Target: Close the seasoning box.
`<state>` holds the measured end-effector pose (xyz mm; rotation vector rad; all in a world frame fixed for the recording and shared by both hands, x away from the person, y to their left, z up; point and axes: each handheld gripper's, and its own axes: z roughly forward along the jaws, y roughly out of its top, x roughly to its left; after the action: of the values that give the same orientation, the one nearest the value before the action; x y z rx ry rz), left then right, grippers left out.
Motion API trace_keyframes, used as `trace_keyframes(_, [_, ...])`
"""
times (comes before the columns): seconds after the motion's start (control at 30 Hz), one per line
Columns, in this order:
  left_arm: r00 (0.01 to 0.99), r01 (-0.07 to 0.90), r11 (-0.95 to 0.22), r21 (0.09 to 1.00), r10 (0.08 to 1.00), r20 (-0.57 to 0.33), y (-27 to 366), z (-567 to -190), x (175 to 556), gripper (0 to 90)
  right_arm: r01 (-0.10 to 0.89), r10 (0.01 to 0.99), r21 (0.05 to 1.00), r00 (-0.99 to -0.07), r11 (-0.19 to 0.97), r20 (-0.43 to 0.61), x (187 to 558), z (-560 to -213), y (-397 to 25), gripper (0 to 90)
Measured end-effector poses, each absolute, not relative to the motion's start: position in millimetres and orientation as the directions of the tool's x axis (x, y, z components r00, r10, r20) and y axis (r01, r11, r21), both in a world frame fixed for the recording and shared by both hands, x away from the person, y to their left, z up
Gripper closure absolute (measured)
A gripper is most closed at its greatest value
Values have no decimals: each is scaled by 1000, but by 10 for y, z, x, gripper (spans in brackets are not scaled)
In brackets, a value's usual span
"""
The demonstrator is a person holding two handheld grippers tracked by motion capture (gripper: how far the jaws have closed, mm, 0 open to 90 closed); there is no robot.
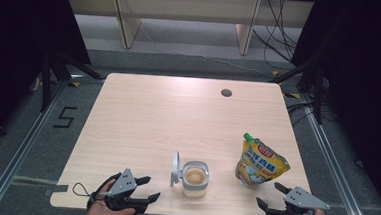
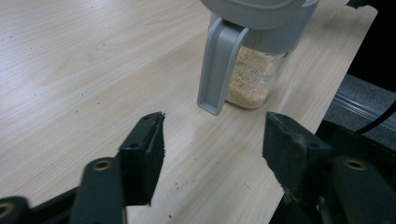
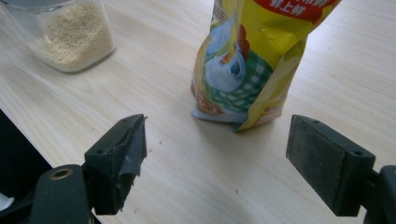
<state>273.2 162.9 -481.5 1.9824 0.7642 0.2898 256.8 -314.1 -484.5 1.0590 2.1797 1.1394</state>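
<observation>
While my right fingers (image 3: 212,161) gape wide with the yellow seasoning pouch (image 1: 260,161) standing at twelve o'clock, I'd close low around its body. My left fingers (image 2: 212,161), equally spread, face the open-lidded jar (image 1: 194,178) at one o'clock on the table (image 1: 168,111).

jars: 1 clear jar (image 1: 194,178) of beige granules, its grey lid (image 1: 175,168) open | pouches: 1 yellow spouted pouch (image 1: 259,162) | grippers: 2, left gripper (image 1: 145,189) and right gripper (image 1: 271,196) | tables: 1 wooden table (image 1: 168,116)
</observation>
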Motion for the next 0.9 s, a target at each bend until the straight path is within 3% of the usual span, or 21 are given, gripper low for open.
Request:
trace_keyframes(0.27, [777, 354, -337, 872, 626, -73, 1642, -4682, 2774, 767, 431, 801, 825, -597, 365, -42, 2550, -4849, -3153, 219])
trace_keyframes(0.3, [770, 367, -325, 872, 632, -88, 1625, -4673, 2769, 807, 472, 813, 816, -582, 334, 4, 2522, -4850, -3129, 219])
trace_keyframes(0.4, [781, 341, -343, 875, 621, -61, 1589, -4628, 2794, 878, 440, 802, 825, -597, 355, -26, 2543, -4855, -3146, 220])
trace_keyframes(0.6, [803, 307, -358, 881, 595, -38, 1444, -4501, 2825, 891, 478, 817, 810, -577, 339, -2, 2504, -4847, -3124, 222])
trace_keyframes(0.9, [820, 282, -349, 894, 571, -36, 1249, -4340, 2874, 891, 416, 794, 828, -605, 376, -57, 2540, -4847, -3147, 226])
